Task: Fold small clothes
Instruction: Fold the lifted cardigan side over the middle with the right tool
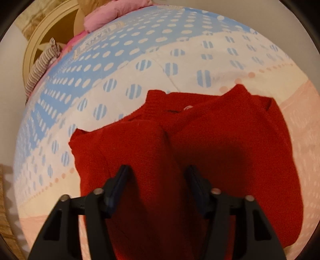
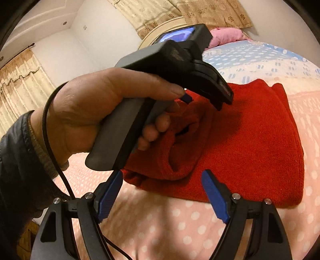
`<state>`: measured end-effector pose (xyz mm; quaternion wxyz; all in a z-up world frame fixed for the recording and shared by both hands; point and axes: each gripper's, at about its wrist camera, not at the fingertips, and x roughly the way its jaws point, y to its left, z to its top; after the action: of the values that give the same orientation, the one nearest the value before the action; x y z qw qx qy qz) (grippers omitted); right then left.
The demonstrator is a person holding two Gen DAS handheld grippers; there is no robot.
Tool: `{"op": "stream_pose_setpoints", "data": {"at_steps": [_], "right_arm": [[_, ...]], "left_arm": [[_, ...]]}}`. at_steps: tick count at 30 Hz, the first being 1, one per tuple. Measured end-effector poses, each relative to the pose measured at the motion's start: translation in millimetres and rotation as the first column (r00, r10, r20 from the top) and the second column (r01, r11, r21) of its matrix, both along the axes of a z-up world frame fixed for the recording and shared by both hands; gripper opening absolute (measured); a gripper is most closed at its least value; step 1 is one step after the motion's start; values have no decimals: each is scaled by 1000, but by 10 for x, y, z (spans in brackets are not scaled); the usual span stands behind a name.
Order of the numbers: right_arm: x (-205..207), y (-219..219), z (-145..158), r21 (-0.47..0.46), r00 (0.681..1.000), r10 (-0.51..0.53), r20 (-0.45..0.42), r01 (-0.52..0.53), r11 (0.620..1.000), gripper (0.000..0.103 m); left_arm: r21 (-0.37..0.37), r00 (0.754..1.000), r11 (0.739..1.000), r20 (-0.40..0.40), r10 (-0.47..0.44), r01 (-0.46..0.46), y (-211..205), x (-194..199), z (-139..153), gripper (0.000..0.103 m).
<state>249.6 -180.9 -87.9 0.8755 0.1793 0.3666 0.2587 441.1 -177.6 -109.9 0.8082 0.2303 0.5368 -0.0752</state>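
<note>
Red garment (image 1: pixel 200 144) lies under left gripper (image 1: pixel 158 172) (apparently touching).

place: home bedroom
signs: bed (image 2: pixel 260 58) in dotted bedding, pink pillow (image 2: pixel 228 35), curtains (image 2: pixel 200 12), curved headboard (image 1: pixel 40 44)

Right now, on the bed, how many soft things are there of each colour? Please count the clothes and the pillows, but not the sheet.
Red: 1, the red garment lying on the bed sheet.
Pink: 1, the pink pillow at the headboard.
Striped: 1, the striped cloth at the bed's edge.
Total: 3
</note>
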Motion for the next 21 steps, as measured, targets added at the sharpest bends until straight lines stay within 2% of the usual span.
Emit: {"op": "stream_pose_setpoints", "data": {"at_steps": [2, 4, 6, 7, 8, 9, 10, 14, 21], "right_arm": [[35, 36, 0, -8, 1000, 6, -3, -6, 1000, 82], [51, 75, 11, -16, 1000, 3, 6, -3, 1000, 81], [97, 76, -9, -5, 1000, -9, -11, 9, 1000, 79], [139, 71, -30, -4, 999, -12, -31, 12, 1000, 68], [191, 72, -65, -4, 998, -11, -57, 11, 1000, 48], [229, 66, -88, -4, 997, -12, -73, 12, 1000, 36], [247, 59, -93, 6, 997, -6, -76, 7, 1000, 19], [186, 1, 17, 37, 1000, 9, -28, -8, 999, 15], [-53, -203, 264, 40, 998, -15, 53, 13, 999, 14]], "left_arm": [[-2, 1000, 1000, -19, -21, 21, 8, -11, -18, 40], [-12, 999, 999, -30, -43, 42, 21, -21, -9, 25], [-40, 998, 998, -35, -52, 50, 55, -21, 29, 17], [-47, 998, 997, -35, -55, 54, 68, -15, 43, 16], [-61, 998, 997, -37, -58, 55, 86, -12, 57, 15], [-80, 998, 995, -35, -60, 57, 108, -12, 77, 14], [-118, 998, 992, -23, -56, 53, 151, -8, 120, 13], [-259, 998, 964, 6, -61, 60, 264, -55, 366, 13], [-327, 992, 937, 67, -110, 126, 152, -172, 709, 13]]}}
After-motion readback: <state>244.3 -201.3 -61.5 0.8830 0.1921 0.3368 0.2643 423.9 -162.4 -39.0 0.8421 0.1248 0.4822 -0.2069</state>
